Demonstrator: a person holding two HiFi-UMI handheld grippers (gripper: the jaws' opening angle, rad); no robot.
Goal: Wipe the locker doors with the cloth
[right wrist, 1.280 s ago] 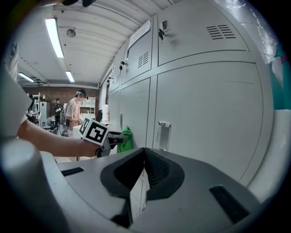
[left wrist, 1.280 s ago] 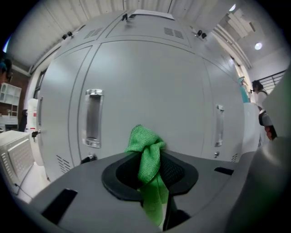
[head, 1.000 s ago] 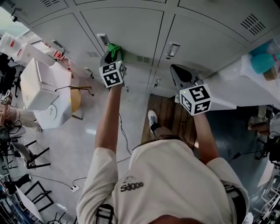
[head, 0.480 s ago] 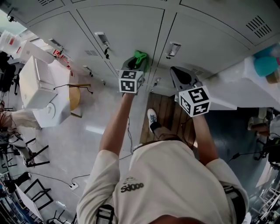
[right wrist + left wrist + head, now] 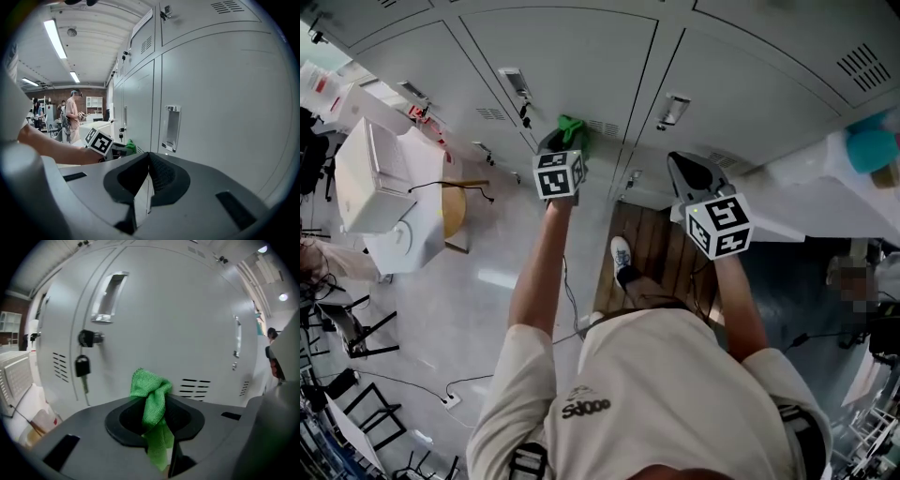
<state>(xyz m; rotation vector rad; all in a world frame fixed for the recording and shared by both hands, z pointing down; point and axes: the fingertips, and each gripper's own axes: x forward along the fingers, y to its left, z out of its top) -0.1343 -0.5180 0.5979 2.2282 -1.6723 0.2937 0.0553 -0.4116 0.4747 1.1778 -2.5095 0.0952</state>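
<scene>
Head view first: what do we have?

— We look steeply down our own arms at grey locker doors (image 5: 562, 66). Our left gripper (image 5: 565, 139) is stretched forward with a green cloth (image 5: 573, 127) at its tip, right at the door by a row of vent slots. Our right gripper (image 5: 684, 169) hangs back by the next door, near it but doing no work.

Left gripper view: how is the cloth held?

— The jaws are clamped on the cloth, pinching it mid-length. A knotted bunch sticks out ahead of the tips and a tail hangs below. We judge it is held that way so that soft fabric, not plastic, meets the metal. A handle (image 5: 107, 298) and a key (image 5: 82, 366) hanging from its lock sit up and to the left, and the vents (image 5: 194, 385) lie just right of the bunch. We cannot tell whether the cloth presses on the door or sits just off it.

Right gripper view?

— Those jaws are pressed together with nothing between them. Beyond them stands another door with its own handle (image 5: 171, 127), and further left we see our left arm reaching in with the cloth.

So why that split?

— Wiping needs one tool, we think, so the spare gripper waits closed and out of the way.
</scene>
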